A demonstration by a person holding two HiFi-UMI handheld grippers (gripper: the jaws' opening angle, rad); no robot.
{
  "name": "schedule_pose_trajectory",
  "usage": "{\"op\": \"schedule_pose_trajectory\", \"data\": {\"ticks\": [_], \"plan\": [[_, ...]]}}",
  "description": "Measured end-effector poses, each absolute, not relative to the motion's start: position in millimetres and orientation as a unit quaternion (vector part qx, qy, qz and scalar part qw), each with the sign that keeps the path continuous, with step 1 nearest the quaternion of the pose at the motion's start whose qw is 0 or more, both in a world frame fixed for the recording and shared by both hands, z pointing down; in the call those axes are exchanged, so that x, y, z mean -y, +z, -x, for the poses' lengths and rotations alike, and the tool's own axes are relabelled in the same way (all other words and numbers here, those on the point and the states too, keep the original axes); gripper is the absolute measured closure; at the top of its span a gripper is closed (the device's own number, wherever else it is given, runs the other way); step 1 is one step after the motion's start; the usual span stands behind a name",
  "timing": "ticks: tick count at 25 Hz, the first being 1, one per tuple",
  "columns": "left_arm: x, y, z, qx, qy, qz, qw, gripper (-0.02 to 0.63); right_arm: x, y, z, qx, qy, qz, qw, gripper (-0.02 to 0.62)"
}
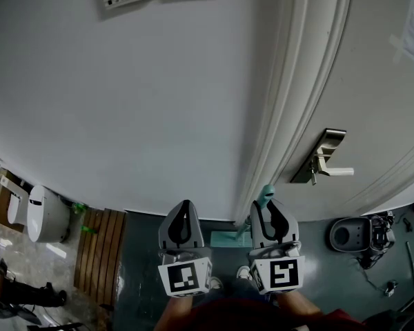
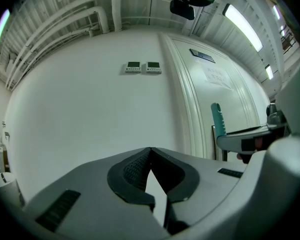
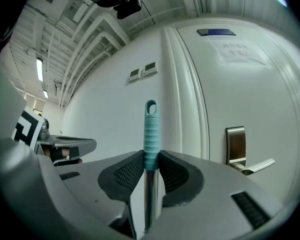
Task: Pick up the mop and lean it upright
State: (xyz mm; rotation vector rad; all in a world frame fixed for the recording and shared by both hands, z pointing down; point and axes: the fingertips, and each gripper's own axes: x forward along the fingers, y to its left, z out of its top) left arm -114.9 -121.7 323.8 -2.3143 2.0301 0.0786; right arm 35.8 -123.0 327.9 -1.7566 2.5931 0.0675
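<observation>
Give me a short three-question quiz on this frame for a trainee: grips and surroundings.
1. True or false: the left gripper is holding the mop handle.
2. In the right gripper view, what lies to the right of the handle that the right gripper clamps? A) a door lever B) a window C) a sink
3. How many control panels are mounted side by side?

Key: 1 false, its jaws are together with nothing between them. 2 A. 3 two.
</observation>
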Motion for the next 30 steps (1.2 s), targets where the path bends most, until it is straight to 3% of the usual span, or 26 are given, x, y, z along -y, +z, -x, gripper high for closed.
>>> {"op": "schedule_pose_trajectory", "data": {"ticks": [30], "plan": [[121.6,311.3,107.3,-0.66,0.046,0.75,0.031,0.593,122.2,306.8,-32.5,-0.827,0.02,0.56,0.043,0.488]]}}
